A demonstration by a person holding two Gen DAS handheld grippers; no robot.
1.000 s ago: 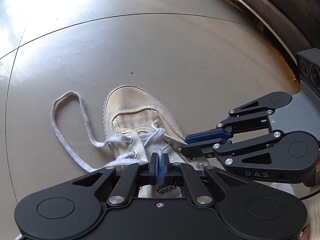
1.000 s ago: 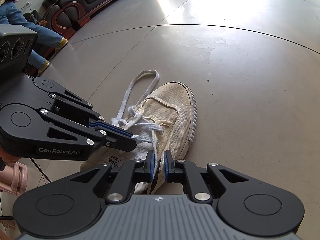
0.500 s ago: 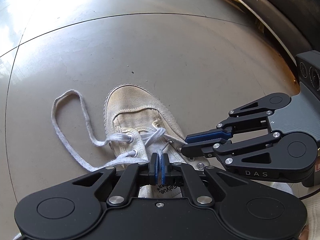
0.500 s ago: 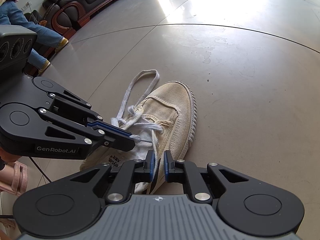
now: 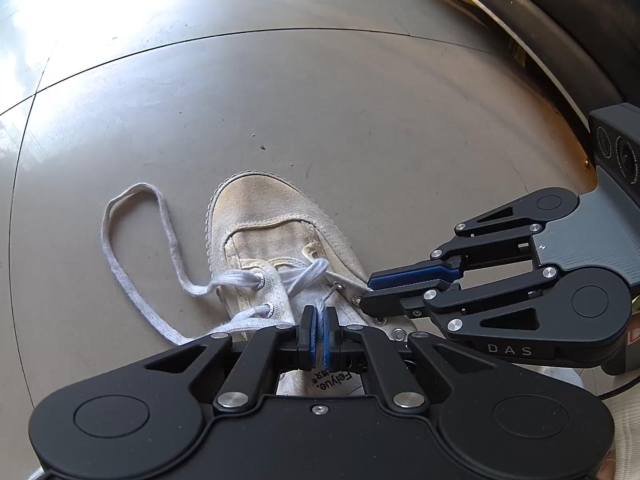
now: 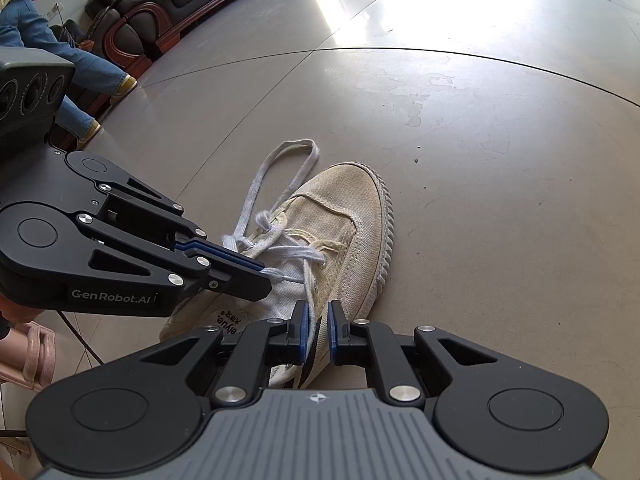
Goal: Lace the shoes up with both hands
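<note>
White lace (image 5: 319, 304) pinched in left tool (image 5: 319, 334).

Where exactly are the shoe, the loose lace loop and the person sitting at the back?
shoe (image 5: 260, 204): left wrist view, on the toe cap.
lace loop (image 5: 110, 248): left wrist view, on the loop's left strand.
person (image 6: 24, 28): right wrist view, on the denim jacket.

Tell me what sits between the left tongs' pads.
A strand of white lace from the shoe, pinched in the shut left tongs. The left wrist view shows it.
</note>
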